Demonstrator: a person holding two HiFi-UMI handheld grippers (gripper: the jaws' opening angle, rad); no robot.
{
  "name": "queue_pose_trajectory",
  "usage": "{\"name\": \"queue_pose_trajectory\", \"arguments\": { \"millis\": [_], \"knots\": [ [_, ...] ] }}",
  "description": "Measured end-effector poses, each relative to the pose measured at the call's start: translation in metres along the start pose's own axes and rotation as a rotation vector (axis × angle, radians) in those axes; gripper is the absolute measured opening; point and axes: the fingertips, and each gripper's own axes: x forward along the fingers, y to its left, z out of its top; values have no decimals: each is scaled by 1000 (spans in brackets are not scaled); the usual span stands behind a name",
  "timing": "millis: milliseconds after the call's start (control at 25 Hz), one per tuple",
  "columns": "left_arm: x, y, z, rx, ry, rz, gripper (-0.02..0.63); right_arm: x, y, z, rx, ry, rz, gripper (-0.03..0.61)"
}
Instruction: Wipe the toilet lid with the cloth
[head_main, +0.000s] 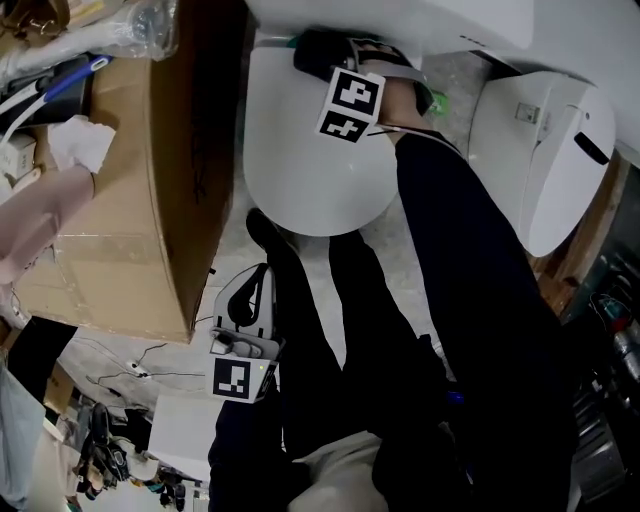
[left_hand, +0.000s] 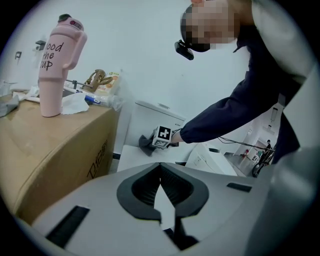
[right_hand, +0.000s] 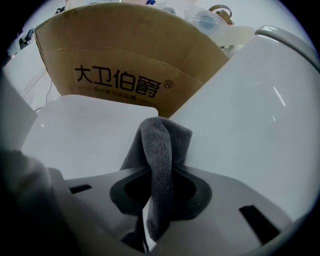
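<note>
The right gripper (right_hand: 159, 172) has its fingers shut tight on the cloth (right_hand: 162, 142). The cloth sticks out past the fingers and folds over in a hump. It is at the back end of the lid (head_main: 310, 180), close to the tank (head_main: 420, 20). I cannot tell if the cloth is pressing on the lid or is just above it.

The left gripper (left_hand: 160, 167) has its fingers closed with nothing in them. It hangs low, off the front end of the lid, by the person's legs (head_main: 330, 320). A box (head_main: 130, 180) stands right beside the lid on its left. A second toilet (head_main: 545, 150) sits off to the lid's right.

Some things could go wrong. Only a thin strip of cloth seems to be in the fingers, so a hard rub might pull it out. The cloth is bunched up, so only a small bit would touch the lid and spots could be missed. If the right gripper tips too low, its hard fingers may scrape the lid. A wide sweep to the left could bump the box.

The cloth is dark grey, thick and fuzzy, like fleece. The lid is white, smooth and shiny, and it is shut flat.
</note>
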Motion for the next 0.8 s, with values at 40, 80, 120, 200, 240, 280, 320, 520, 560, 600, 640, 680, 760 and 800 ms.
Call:
{"name": "queue_pose_trajectory", "arguments": {
  "millis": [40,80,120,200,240,280,320,520,560,600,640,680,760,800],
  "knots": [
    [0,-2,0,-3,-1,-3,12,3,-3,5,-4,-2,-13,73],
    [1,-4,-1,-3,0,-7,12,7,-4,8,-13,0,-21,72],
    [1,-6,-2,-4,3,-11,12,11,-3,10,-25,6,-24,73],
    [1,-8,-6,-14,11,-11,14,21,4,10,-47,29,-19,72],
    [1,-7,-8,-20,14,-10,14,25,9,8,-56,43,-17,72],
    [1,-6,-9,-25,16,-9,14,29,13,6,-60,54,-20,73],
    [1,-5,-10,-28,17,-8,14,31,15,6,-59,59,-29,72],
    [-1,7,-11,-25,15,-1,12,25,39,6,-62,69,4,72],
    [-1,10,-9,-25,10,3,12,22,48,6,-75,70,15,72],
    [-2,13,-7,-23,3,8,12,19,57,6,-84,70,23,72],
    [-2,16,-5,-19,-4,11,12,16,66,5,-87,70,30,72],
    [-3,19,-3,-14,-11,13,12,13,76,5,-86,69,36,72],
    [-6,26,-1,-4,-19,22,14,4,99,6,-89,63,53,72],
    [-8,30,0,-1,-22,28,14,0,111,6,-95,58,63,72]
  ]
}}
